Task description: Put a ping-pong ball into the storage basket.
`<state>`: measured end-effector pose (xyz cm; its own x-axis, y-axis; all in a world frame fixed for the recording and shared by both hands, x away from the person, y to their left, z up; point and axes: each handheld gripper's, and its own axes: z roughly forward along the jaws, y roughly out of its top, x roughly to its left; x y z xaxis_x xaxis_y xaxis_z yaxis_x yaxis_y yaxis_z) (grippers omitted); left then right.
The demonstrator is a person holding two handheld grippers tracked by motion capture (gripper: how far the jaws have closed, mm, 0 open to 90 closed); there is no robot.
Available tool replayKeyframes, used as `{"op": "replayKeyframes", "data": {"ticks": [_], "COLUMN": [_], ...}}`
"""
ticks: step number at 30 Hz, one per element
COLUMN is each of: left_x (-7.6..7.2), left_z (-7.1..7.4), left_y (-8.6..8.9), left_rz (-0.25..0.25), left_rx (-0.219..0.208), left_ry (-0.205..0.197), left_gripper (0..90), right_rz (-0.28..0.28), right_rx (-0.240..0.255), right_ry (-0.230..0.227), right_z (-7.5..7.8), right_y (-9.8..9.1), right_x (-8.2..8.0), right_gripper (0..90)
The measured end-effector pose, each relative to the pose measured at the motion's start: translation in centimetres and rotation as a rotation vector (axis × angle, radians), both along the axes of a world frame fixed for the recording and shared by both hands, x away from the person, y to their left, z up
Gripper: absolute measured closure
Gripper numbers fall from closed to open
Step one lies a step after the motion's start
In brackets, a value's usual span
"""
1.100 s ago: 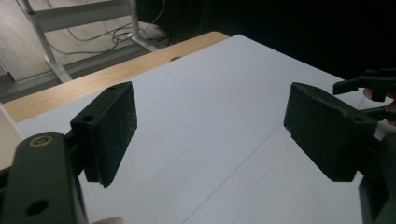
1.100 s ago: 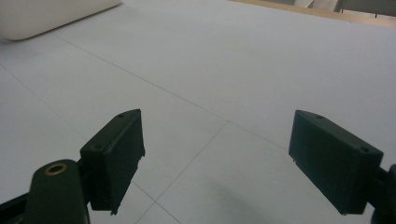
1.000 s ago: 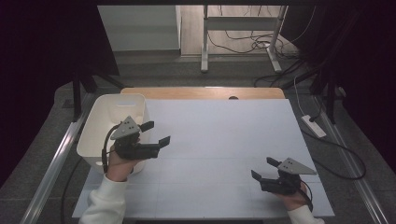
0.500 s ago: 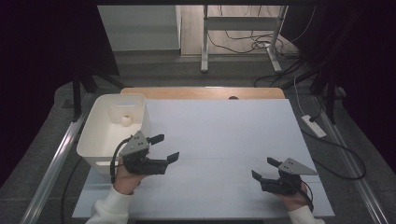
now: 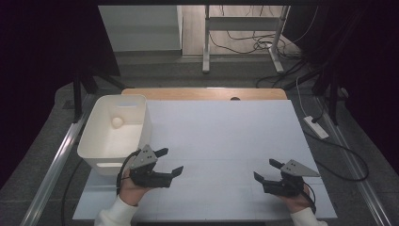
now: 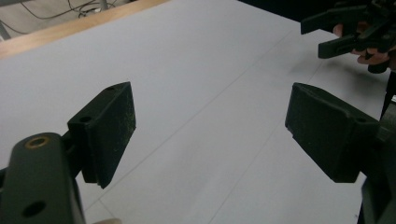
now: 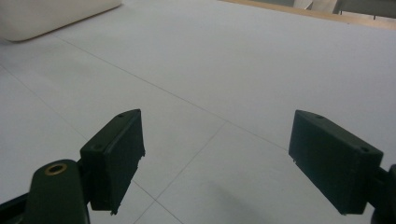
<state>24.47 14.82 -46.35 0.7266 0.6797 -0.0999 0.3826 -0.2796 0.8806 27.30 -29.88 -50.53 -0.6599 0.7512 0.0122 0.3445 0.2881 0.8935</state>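
At the far left of the tabletop [image 5: 226,127] stood the white bin [image 5: 96,141], its long side running away from me, close to the left edge of the pale sheet that covered the surface. A small pale round thing [image 5: 117,122] lay on the bin's floor toward its far end; I could not tell what it was. In the right gripper view a corner of the same bin [image 7: 51,14] showed at the upper left.

Just right of the bin's near corner I held my left gripper [image 5: 169,162] low over the sheet, apart from the bin and pointing toward the right. Its jaws stood wide apart with nothing between them; in the left gripper view, bare white sheet lay in the gap of the left gripper [image 6: 210,135], crossed by thin seam lines. My left hand [image 5: 129,186] came up from the bottom edge in a white sleeve [image 5: 113,214].

The middle of the tabletop lay between my two hands, which were well apart.

Near the right front corner I held my right gripper [image 5: 266,170], pointing left toward the other one. Its jaws were likewise spread wide and gripped nothing; the right gripper view gave plain sheet between the jaws of the right gripper [image 7: 217,156]. The same gripper showed far off in the left gripper view at the upper right [image 6: 322,35]
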Motion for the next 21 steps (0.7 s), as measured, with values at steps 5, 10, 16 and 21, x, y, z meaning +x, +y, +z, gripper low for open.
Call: {"op": "replayKeyframes", "data": {"ticks": [5, 10, 16, 21], "left_x": [-0.4, -0.8, -1.4, -1.7], "left_z": [-1.1, -2.3, -3.2, -3.8], "left_y": [0.6, 1.7, 3.1, 4.0], "left_rz": [0.016, 0.042, 0.051, 0.064], "left_rx": [0.008, 0.011, 0.004, -0.005], "left_ry": [0.017, 0.034, 0.041, 0.048], "left_gripper": [17.3, 17.3, 17.7, 17.7], "right_rz": [0.0, 0.005, 0.012, 0.018], "right_rx": [-0.001, -0.001, -0.004, -0.004], "right_ry": [-0.001, -0.006, -0.001, 0.002], "right_z": [0.0, 0.0, 0.0, -0.1], "right_y": [0.0, 0.1, 0.2, 0.2], "right_x": [0.0, 0.0, 0.0, 0.0], "right_gripper": [18.2, 18.2, 18.2, 18.2]}}
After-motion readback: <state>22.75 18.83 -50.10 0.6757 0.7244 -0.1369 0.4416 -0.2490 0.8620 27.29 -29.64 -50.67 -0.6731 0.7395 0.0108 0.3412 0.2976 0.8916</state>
